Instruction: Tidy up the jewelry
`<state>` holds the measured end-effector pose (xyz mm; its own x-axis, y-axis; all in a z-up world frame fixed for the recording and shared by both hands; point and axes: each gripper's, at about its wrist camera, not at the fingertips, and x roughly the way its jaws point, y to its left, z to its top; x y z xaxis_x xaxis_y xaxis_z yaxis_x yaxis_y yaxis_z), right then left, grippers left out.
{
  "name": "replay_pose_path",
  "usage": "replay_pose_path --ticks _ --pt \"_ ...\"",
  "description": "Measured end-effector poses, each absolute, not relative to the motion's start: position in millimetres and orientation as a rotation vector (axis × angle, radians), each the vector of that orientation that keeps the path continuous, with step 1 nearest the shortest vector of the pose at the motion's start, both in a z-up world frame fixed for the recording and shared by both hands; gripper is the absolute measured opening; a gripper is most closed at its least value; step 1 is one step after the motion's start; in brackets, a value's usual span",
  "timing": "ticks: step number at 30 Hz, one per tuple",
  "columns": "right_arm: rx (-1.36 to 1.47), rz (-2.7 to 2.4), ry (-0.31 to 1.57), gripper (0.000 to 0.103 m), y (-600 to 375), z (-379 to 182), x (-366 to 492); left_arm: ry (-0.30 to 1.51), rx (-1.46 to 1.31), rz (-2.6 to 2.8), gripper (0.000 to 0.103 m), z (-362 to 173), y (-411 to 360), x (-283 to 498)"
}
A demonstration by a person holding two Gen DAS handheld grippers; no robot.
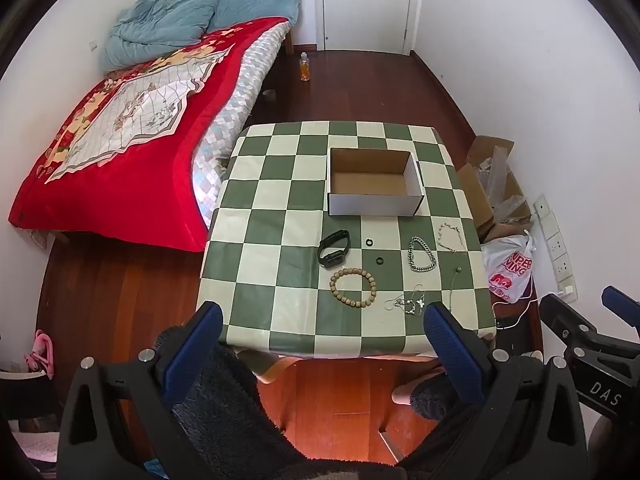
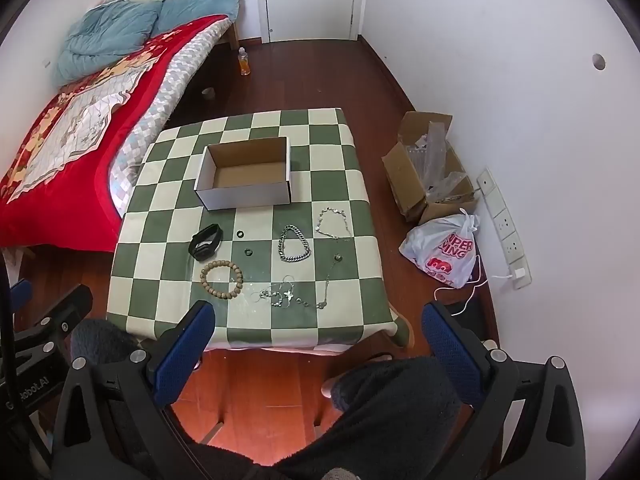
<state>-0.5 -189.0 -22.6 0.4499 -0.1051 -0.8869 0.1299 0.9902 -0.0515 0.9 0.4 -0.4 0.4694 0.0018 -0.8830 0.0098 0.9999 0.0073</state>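
An empty cardboard box [image 1: 375, 184] [image 2: 248, 178] stands at the back of the checkered table [image 1: 272, 240] [image 2: 160, 248]. In front of it lie a black smart band [image 1: 334, 248] [image 2: 206, 241], two small black rings [image 1: 369, 242] [image 2: 240, 234], a wooden bead bracelet [image 1: 353, 287] [image 2: 222, 280], a thick silver chain [image 1: 421, 255] [image 2: 294, 244], a fine bracelet [image 1: 451, 237] [image 2: 334, 222] and tangled thin necklaces [image 1: 412, 302] [image 2: 288, 294]. My left gripper [image 1: 322, 344] and right gripper [image 2: 318, 344] hover open before the near table edge, holding nothing.
A bed with a red blanket [image 1: 120, 140] [image 2: 60, 128] flanks the table's left. An open carton [image 2: 430, 164], a white plastic bag [image 2: 444, 250] and a wall power strip [image 2: 506, 228] sit on the right. A bottle [image 1: 305, 67] stands near the door. Dark fleece-clad legs show below.
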Motion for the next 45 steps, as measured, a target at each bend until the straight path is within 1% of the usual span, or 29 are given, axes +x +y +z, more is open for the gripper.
replay_pose_path --ticks 45 --pt "0.016 -0.137 1.076 0.103 -190 -11 -3 1.053 0.021 -0.006 0.102 20 -5 -1"
